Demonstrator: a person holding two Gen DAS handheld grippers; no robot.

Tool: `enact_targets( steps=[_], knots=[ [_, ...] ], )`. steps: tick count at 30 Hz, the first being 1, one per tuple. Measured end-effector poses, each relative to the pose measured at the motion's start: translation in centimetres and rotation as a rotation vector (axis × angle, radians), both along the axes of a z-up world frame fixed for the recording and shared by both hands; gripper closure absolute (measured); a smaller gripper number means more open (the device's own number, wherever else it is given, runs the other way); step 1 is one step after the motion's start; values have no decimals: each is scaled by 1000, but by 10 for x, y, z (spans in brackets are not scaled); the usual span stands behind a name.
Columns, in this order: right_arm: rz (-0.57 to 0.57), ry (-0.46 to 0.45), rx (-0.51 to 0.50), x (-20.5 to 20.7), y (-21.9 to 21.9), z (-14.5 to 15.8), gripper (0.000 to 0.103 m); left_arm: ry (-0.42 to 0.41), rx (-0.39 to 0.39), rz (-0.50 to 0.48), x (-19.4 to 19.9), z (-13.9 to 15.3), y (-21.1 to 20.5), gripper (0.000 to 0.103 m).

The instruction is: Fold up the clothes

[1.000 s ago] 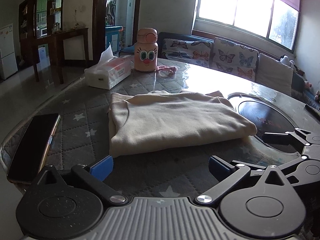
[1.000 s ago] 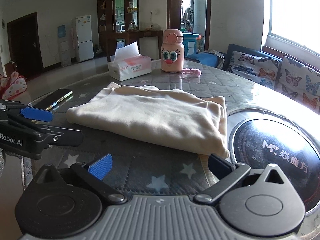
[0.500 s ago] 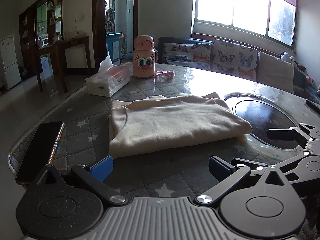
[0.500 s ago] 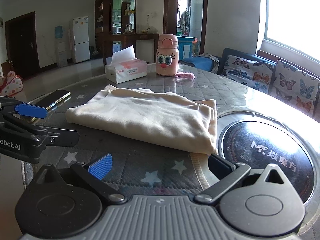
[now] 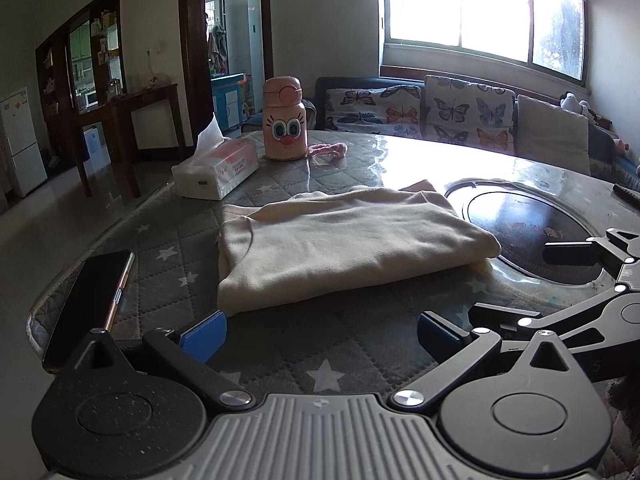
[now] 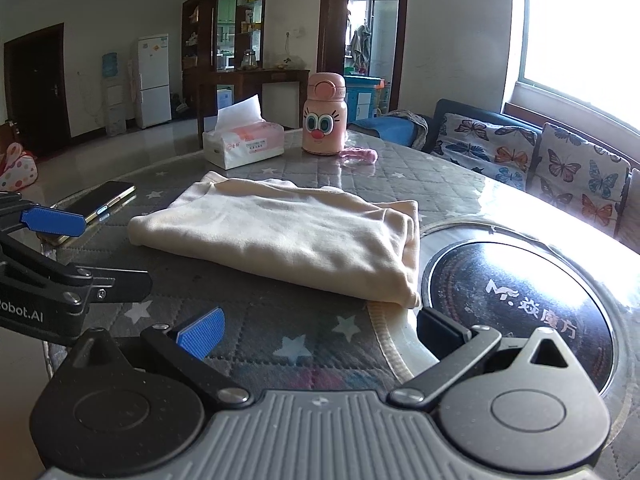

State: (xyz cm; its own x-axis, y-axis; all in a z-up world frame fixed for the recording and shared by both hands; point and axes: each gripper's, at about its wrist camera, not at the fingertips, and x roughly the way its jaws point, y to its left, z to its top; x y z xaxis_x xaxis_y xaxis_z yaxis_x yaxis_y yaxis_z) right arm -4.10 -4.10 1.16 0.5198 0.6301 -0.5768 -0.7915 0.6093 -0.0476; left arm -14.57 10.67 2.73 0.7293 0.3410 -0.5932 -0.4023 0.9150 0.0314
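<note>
Bright window [image 5: 484, 4] glare on tabletop [image 5: 432, 156]; fisheye-curved edges, dim foreground

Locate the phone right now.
The phone lies flat at the table's left edge in the left wrist view, left of the folded cream garment, near the left gripper.

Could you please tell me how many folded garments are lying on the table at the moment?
1: a cream folded garment lies mid-table, between the phone and the dark round hob, in front of the tissue pack and pink bottle. None seems hidden.
</note>
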Motion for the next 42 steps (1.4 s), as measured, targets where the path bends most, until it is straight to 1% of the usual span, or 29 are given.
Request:
enact_targets(
  steps=[42],
  knots=[
    [-16, -4, -6, -4, -7, 0, 0, 10, 32, 6, 0, 0, -6, 0]
  ],
)
